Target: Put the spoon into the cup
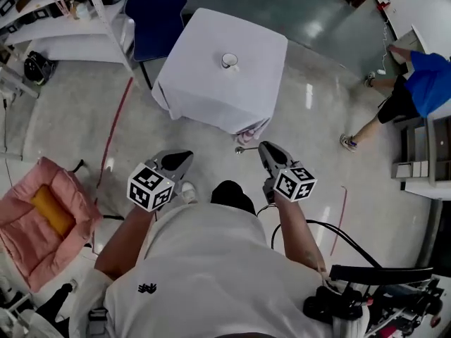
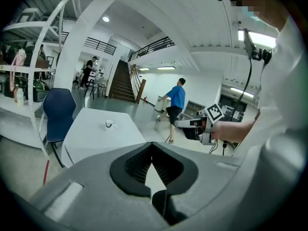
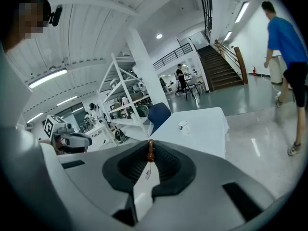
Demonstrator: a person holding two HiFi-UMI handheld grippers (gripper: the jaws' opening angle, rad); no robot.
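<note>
A white cup [image 1: 230, 60] stands near the middle of a small table [image 1: 204, 97] draped in white cloth, some way ahead of me across the floor. My right gripper [image 1: 262, 147] is shut on a small spoon [image 1: 242, 148] that sticks out sideways from its tips. In the right gripper view the spoon's brown handle [image 3: 150, 150] shows pinched between the pads, with the cup [image 3: 183, 125] far beyond. My left gripper [image 1: 186, 156] is level beside the right one, shut and holding nothing. The left gripper view shows the cup [image 2: 110, 124] and the right gripper [image 2: 182, 124].
A dark blue chair [image 1: 155, 9] stands behind the table, white shelving [image 1: 70, 16] to its left. A pink cushioned seat [image 1: 39, 217] sits at my left. A person in a blue shirt [image 1: 416, 79] walks at the right. A red line [image 1: 116, 129] marks the floor.
</note>
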